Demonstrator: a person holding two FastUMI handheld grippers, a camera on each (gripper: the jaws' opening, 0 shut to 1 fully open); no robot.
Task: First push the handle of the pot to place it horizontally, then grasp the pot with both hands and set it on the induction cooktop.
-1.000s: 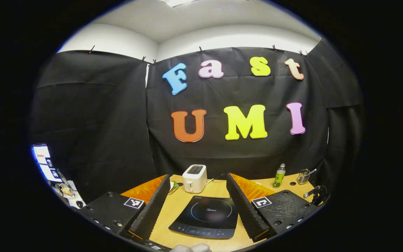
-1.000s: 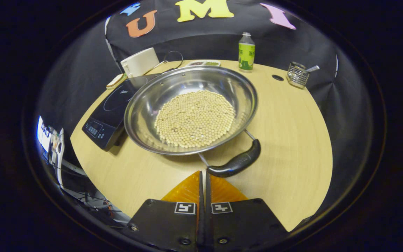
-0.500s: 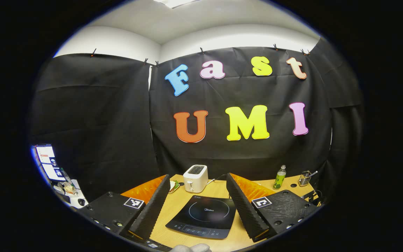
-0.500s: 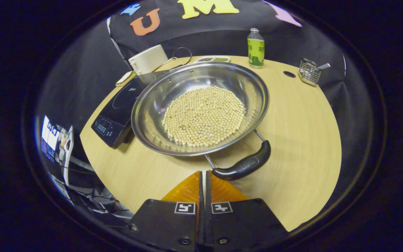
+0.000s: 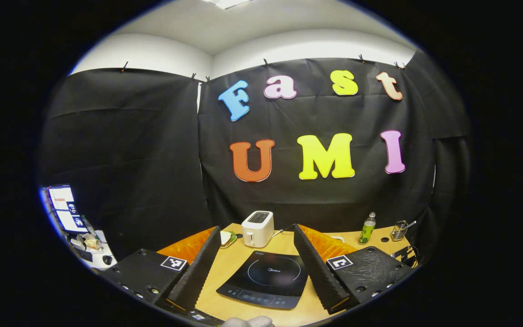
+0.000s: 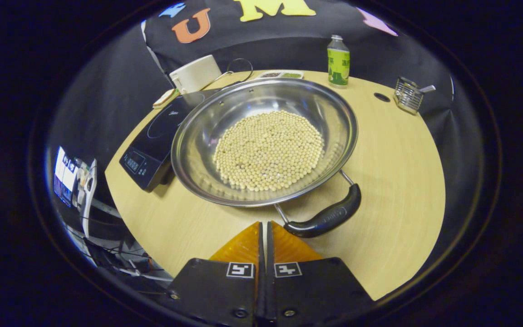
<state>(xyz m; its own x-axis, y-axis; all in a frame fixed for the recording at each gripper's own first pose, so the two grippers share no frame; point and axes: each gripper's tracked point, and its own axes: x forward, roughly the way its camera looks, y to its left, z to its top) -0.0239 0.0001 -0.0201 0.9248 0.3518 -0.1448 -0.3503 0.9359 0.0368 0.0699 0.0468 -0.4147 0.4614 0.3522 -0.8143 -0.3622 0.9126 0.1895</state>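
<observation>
Right gripper hovering, fingers pressed together, just beside pot handle; left gripper hanging spread over cooktop.

Probably "Midea" on induction cooktop

Each gripper had ribbed fingers on black blocks with silver screws and a square black-and-white marker

Pot of beans mid-table, handle at its near right, induction cooktop left, toaster far left, bottle and wire holder far right
</observation>
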